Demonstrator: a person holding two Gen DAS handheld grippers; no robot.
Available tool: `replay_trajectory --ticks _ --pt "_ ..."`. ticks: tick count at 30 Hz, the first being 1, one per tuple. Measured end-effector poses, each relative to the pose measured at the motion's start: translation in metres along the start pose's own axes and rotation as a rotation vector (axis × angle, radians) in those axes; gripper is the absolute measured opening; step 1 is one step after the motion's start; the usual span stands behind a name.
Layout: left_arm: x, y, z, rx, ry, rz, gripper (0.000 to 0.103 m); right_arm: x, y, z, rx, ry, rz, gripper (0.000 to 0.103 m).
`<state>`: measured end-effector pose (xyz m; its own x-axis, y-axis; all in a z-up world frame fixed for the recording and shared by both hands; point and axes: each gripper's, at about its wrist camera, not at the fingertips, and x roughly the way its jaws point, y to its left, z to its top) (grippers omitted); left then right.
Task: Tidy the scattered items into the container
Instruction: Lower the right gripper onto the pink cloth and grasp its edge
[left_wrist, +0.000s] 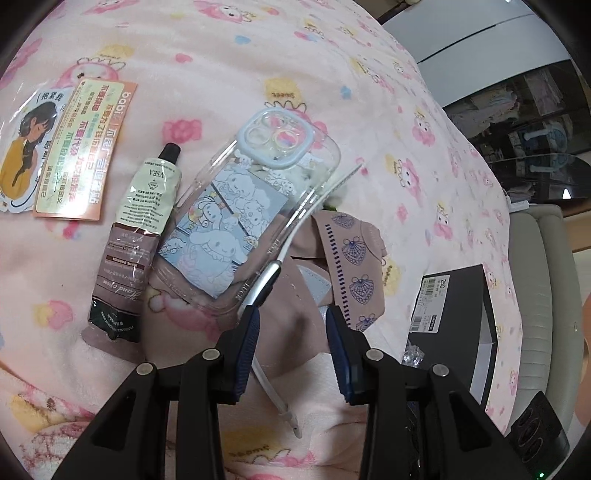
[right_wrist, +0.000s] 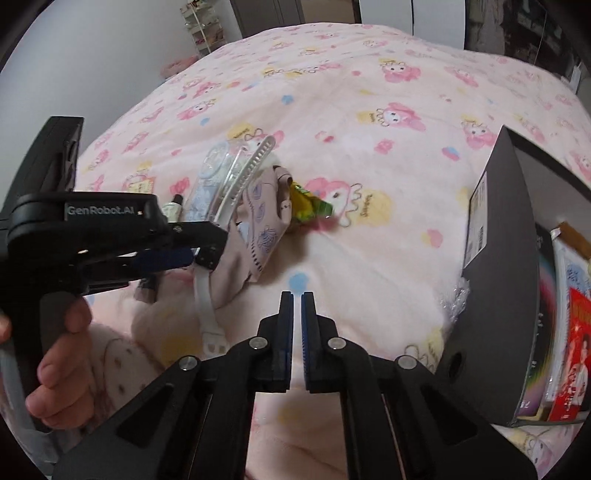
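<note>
My left gripper (left_wrist: 291, 314) is open, its jaws on either side of a pink face mask (left_wrist: 295, 317) printed with purple shells, low over the pink blanket. A white headband (left_wrist: 295, 229) lies across the mask. A clear phone case (left_wrist: 243, 218) with cartoon art and a hand cream tube (left_wrist: 129, 243) lie to its left. Two printed cards (left_wrist: 81, 147) lie at the far left. My right gripper (right_wrist: 297, 299) is shut and empty above the blanket. In the right wrist view the left gripper (right_wrist: 192, 251) is over the mask (right_wrist: 255, 221), with a green-yellow packet (right_wrist: 306, 203) beside it.
A dark grey box (right_wrist: 495, 280) stands at the right with items inside; it also shows in the left wrist view (left_wrist: 454, 317). The pink cartoon blanket (right_wrist: 369, 110) covers the bed. A white cushion edge (left_wrist: 539, 295) lies beyond the box.
</note>
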<state>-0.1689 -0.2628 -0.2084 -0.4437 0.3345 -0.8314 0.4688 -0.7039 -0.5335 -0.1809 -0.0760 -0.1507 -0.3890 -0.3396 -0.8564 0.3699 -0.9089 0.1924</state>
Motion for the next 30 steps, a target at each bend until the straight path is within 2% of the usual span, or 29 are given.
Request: replay_trajectory --ticks 2,4,6,8,9,10,11,15,22,25,27,30 --pt "0.001 -0.002 -0.001 0.006 0.004 0.005 0.033 0.005 0.002 0.005 0.004 0.011 0.022 0.01" --pt "0.001 -0.001 -0.001 0.006 -0.004 0.017 0.033 0.009 0.004 0.009 0.015 0.016 0.058 0.033" --pt "0.001 0.001 0.0 -0.006 -0.008 0.023 0.033 0.02 0.007 0.015 0.032 0.024 0.102 0.048" --pt "0.004 0.004 0.002 -0.021 0.002 0.023 0.033 0.039 0.012 0.021 0.043 0.053 0.123 0.048" --pt "0.006 0.006 0.004 -0.031 0.008 0.022 0.033 0.051 0.013 0.023 0.043 0.07 0.104 0.034" --pt "0.007 0.007 0.005 -0.04 0.012 0.019 0.033 0.057 0.013 0.025 0.042 0.076 0.082 0.0" --pt "0.008 0.008 0.006 -0.044 0.016 0.014 0.033 0.063 0.014 0.026 0.039 0.067 0.048 0.002" --pt "0.009 0.004 0.006 -0.017 0.018 -0.01 0.033 0.052 0.02 0.022 0.018 0.008 0.033 0.0" --pt "0.0 -0.001 0.003 0.01 0.0 -0.11 0.033 -0.007 0.017 0.005 0.013 -0.118 0.027 0.0" --pt "0.011 -0.006 0.0 0.028 0.08 -0.165 0.033 -0.037 0.013 -0.01 0.015 -0.154 0.02 0.0" --pt "0.016 -0.012 -0.004 0.047 0.105 -0.126 0.033 -0.051 0.007 -0.022 0.016 -0.166 -0.006 0.0" --pt "0.021 -0.024 -0.01 0.104 0.101 -0.013 0.034 -0.057 -0.006 -0.034 0.048 -0.14 -0.012 0.0"
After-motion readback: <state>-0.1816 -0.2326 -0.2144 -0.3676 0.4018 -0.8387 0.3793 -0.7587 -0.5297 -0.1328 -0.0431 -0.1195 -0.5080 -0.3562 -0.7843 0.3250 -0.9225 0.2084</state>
